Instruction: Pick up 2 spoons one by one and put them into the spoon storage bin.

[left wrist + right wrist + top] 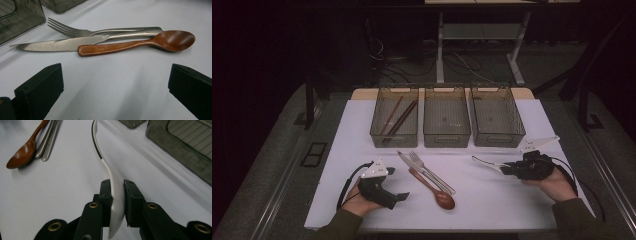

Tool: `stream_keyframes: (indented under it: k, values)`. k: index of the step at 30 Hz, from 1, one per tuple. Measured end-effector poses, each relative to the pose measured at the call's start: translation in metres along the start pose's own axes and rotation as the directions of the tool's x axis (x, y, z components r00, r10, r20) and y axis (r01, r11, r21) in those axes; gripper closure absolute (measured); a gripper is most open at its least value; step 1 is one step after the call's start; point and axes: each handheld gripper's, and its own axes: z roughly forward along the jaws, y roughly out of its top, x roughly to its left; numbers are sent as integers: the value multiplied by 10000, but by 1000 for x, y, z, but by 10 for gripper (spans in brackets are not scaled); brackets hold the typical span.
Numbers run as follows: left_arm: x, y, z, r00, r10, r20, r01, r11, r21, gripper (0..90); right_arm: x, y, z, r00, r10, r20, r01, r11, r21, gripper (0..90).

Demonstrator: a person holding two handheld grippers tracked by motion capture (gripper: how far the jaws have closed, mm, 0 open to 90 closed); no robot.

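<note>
A white curved ceramic spoon with a dark rim line is pinched by the right claw; its two black jaws are pressed against the sides of the spoon, whose far end extends ahead of the jaws and above the white surface. In the high view, the same spoon is seen projecting from the right claw toward the left claw, clear of the surface.

Just beyond the right claw, three smoky transparent plastic bins are lined up side by side; the nearest to it is the right bin, then the middle bin, then the left bin, in which brown wooden chopsticks are laid.

The left claw is rested on the surface with its jaws spread wide and nothing between them, as is shown in the left gripper view. Directly ahead of its jaws, a brown wooden spoon is laid across the handles of a serrated steel table knife and a steel fork, and is touched by neither jaw. These three pieces are placed between the two claws, nearer the left one.
</note>
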Motion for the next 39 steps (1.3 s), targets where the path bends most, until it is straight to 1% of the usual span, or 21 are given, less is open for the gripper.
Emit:
stream_keyframes:
  k: [2,9,14,22,26,29,32,39]
  values:
    - [0,0,0,10000,15,8,-15,10000,16,0,0,3,0,10000,61,61,-61,10000,-17,776]
    - [0,0,0,10000,23,38,-23,10000,29,0,2,15,1,9999,-81,105,84,9996,-263,776]
    - [-1,0,1,10000,2,46,-2,10000,5,0,2,25,3,9998,-192,46,194,9990,-400,776]
    - [-1,0,1,10000,12,53,-12,10000,-9,0,1,42,14,9996,-290,38,291,9981,-545,776]
    - [-1,0,1,10000,25,74,-25,10000,5,0,1,49,17,9995,-315,-3,314,9978,-586,776]
    - [-1,0,1,10000,28,83,-28,10000,17,0,1,54,17,9993,-362,47,364,9966,-743,776]
    - [-1,0,1,9999,38,97,-39,10000,27,0,1,60,17,9994,-341,7,340,9958,-849,776]
    - [-1,0,1,9999,35,119,-35,10000,18,0,-1,75,21,9990,-454,0,451,9927,-1116,776]
